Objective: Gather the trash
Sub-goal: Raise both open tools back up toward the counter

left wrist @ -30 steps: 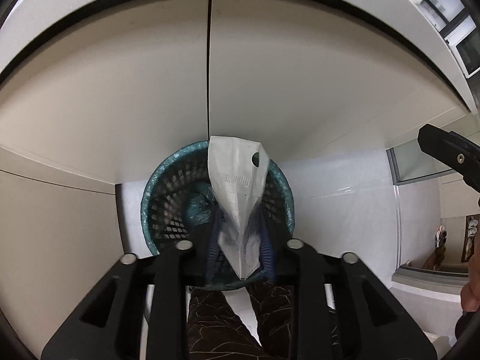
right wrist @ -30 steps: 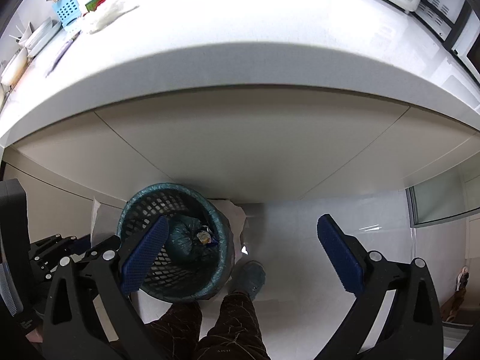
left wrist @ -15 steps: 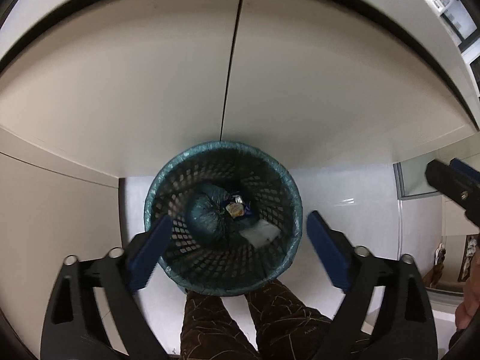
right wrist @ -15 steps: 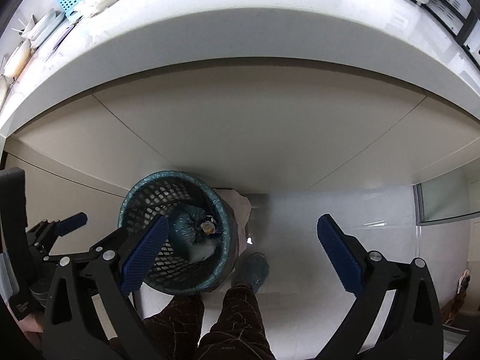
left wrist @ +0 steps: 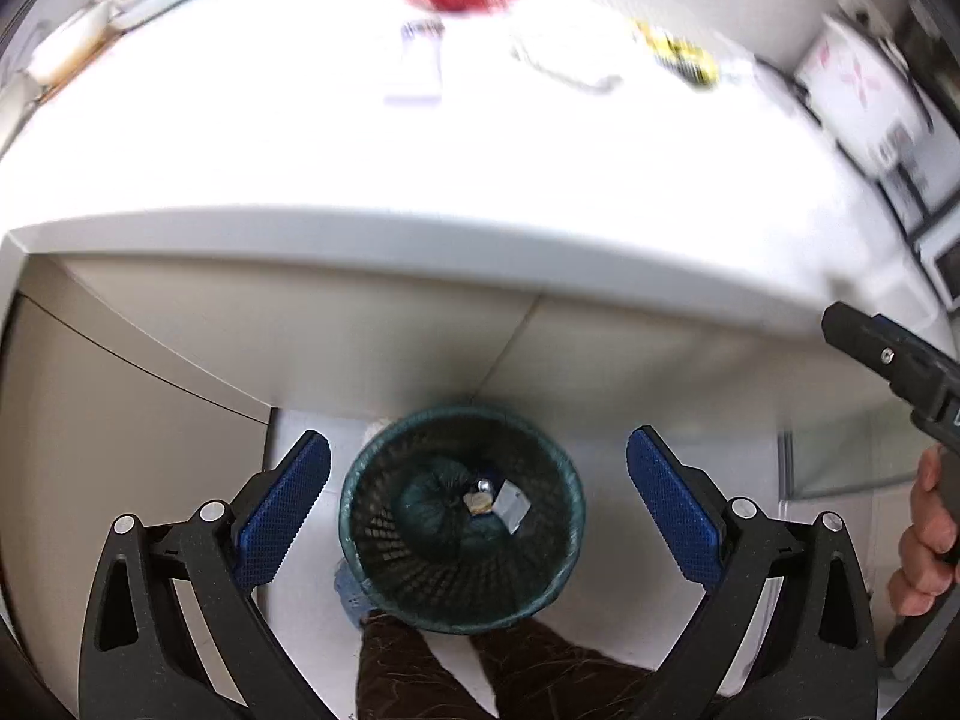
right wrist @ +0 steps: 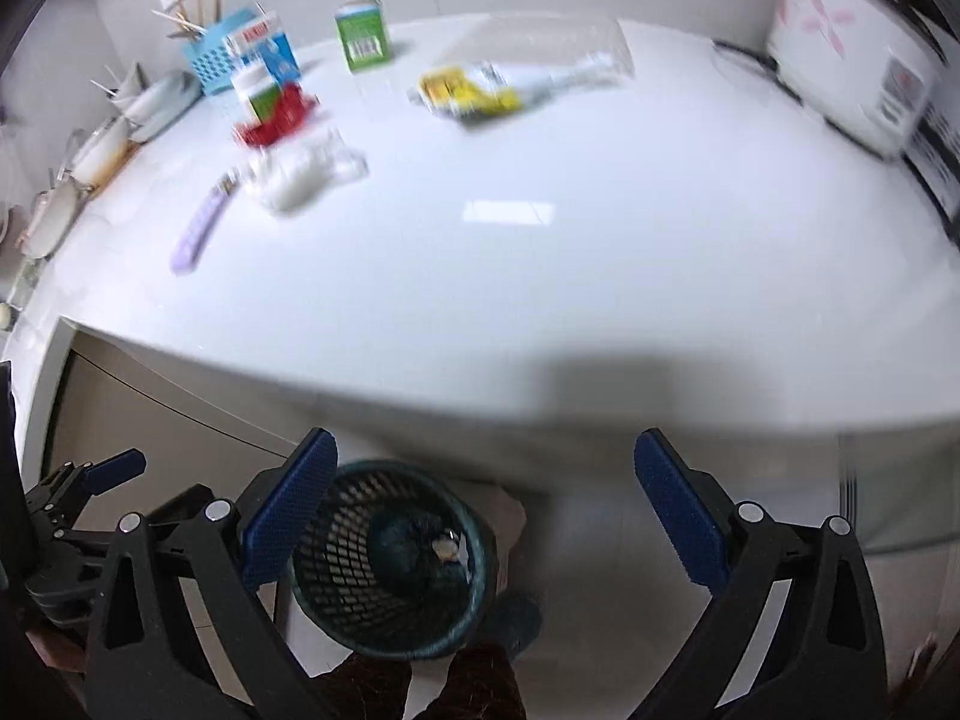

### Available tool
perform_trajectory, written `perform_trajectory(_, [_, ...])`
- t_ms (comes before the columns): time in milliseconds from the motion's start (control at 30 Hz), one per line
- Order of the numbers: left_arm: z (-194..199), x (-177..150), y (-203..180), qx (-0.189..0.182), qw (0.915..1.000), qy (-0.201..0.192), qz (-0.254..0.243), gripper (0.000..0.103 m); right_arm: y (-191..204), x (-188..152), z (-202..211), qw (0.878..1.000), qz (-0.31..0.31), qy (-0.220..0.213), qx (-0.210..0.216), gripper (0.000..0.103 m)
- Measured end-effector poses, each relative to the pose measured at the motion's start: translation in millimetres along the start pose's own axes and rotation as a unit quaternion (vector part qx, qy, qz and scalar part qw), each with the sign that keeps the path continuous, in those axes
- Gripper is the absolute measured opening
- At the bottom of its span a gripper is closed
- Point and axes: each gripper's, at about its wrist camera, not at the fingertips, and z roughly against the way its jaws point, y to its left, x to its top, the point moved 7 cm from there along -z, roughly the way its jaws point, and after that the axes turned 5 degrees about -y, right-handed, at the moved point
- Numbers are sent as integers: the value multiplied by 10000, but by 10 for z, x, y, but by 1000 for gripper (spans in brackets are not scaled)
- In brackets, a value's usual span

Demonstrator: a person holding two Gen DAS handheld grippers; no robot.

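Note:
A dark green mesh waste basket point(left wrist: 348, 516) stands on the floor below the counter, holding a tied dark bag point(left wrist: 429, 504) and a white bag point(left wrist: 510, 504). My left gripper point(left wrist: 477, 450) hangs above it, its jaws opening with nothing between them. Over the same basket point(right wrist: 384, 642), more to its right, my right gripper point(right wrist: 486, 444) is open and empty. On the white counter point(right wrist: 540, 276) lie a yellow wrapper point(right wrist: 468, 93), crumpled white plastic point(right wrist: 300, 171), a red wrapper point(right wrist: 276, 120), a purple strip point(right wrist: 195, 234) and a green carton point(right wrist: 362, 39).
A white rice cooker point(right wrist: 852, 60) stands at the counter's right end. A blue basket point(right wrist: 219, 63) and plates point(right wrist: 156, 99) are at the back left. The person's legs point(left wrist: 420, 660) stand just behind the waste basket, and cabinet doors point(left wrist: 360, 336) face it.
My left gripper let go of the white bag, which dropped into the basket, and its jaws spread wide. Both grippers rose, bringing the countertop into view.

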Motion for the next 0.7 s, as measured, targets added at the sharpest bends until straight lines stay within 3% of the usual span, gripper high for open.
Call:
perform_trajectory(267, [296, 662, -11, 195, 9993, -303, 70, 97, 46, 676, 77, 9992, 325, -198, 79, 95])
perform_trajectory(467, [248, 1124, 100, 254, 9992, -301, -12, 97, 51, 1019, 99, 9990, 340, -300, -9, 95])
perform_trajectory(700, [-51, 1448, 269, 421, 9988, -87, -224, 97, 61, 1332, -33, 9983, 390, -362, -220, 95])
